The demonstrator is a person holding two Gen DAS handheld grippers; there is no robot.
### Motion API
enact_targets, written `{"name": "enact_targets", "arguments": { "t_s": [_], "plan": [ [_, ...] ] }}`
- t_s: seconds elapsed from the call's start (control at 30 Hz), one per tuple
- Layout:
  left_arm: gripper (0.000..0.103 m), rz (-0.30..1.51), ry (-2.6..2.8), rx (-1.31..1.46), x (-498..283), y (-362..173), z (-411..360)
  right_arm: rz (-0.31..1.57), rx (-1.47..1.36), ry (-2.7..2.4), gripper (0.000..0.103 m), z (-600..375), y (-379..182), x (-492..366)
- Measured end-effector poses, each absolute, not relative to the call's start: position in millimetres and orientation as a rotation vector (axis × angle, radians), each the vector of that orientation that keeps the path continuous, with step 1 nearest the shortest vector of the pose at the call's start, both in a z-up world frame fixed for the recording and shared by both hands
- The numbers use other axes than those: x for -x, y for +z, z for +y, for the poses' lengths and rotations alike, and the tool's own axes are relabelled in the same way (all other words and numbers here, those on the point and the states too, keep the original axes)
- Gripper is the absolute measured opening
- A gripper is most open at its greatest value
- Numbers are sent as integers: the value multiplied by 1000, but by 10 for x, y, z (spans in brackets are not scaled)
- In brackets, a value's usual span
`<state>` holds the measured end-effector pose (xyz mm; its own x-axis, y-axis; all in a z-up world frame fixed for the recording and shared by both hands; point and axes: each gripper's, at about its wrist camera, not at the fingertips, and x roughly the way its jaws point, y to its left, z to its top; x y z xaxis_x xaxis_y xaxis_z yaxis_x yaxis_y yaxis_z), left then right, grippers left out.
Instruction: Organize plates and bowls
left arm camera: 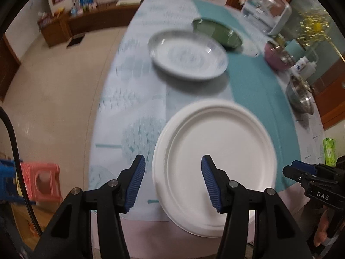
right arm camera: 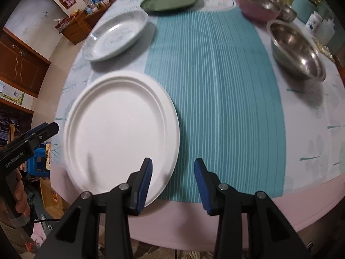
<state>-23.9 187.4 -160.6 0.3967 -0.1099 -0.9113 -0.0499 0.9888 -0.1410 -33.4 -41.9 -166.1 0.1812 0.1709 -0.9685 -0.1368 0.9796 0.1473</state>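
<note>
**At the bench edge, a plate half off the cloth**

At the near rim of the bench point(right arm camera: 237, 205) the white paper plate point(left arm camera: 217, 151) lies flat, its closest edge hanging past the tablecloth and seemingly past the rim itself. That is my main worry: the plate looks light, so a nudge from either tool could tip it onto the floor. Farther up sit the patterned plate point(left arm camera: 187, 54) and the green plate point(left arm camera: 217, 33), well apart; stacking them carelessly could chip one. On the right stand the steel bowl point(right arm camera: 297, 51) and the pink bowl point(right arm camera: 256, 4), which I judge would slide if caught on a slick rim.

Both my tools point steeply down. My left hand-held gripper point(left arm camera: 173, 181) hovers over the paper plate's left edge, jaws apart, pads touching nothing. My right hand-held gripper point(right arm camera: 173, 181) hangs over that plate's right edge, one finger above it, the other over the teal runner point(right arm camera: 215, 86), jaws parted and empty.
</note>
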Motion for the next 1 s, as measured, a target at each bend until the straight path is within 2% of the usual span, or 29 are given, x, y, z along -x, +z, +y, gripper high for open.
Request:
{"name": "enact_targets", "arguments": {
  "t_s": [0.23,0.43,0.7,0.77,0.8,1.0],
  "plan": [
    [53,1018,-108,97,304,-1061,1774,1251,10,224,41,-314,-1159,355],
    [67,1026,-164,185,269,-768,1851,1173,7,243,41,-240,-776,332],
    [68,966,-140,132,214,-403,1959,1080,8,261,41,-138,-346,273],
    [79,935,-139,114,195,-279,1978,1061,11,257,41,-123,-253,256],
    [81,916,-137,111,195,-219,1994,1051,15,255,41,-121,-203,241],
    [86,848,-133,115,79,125,2050,996,49,241,41,-118,92,110]
  ]
}}
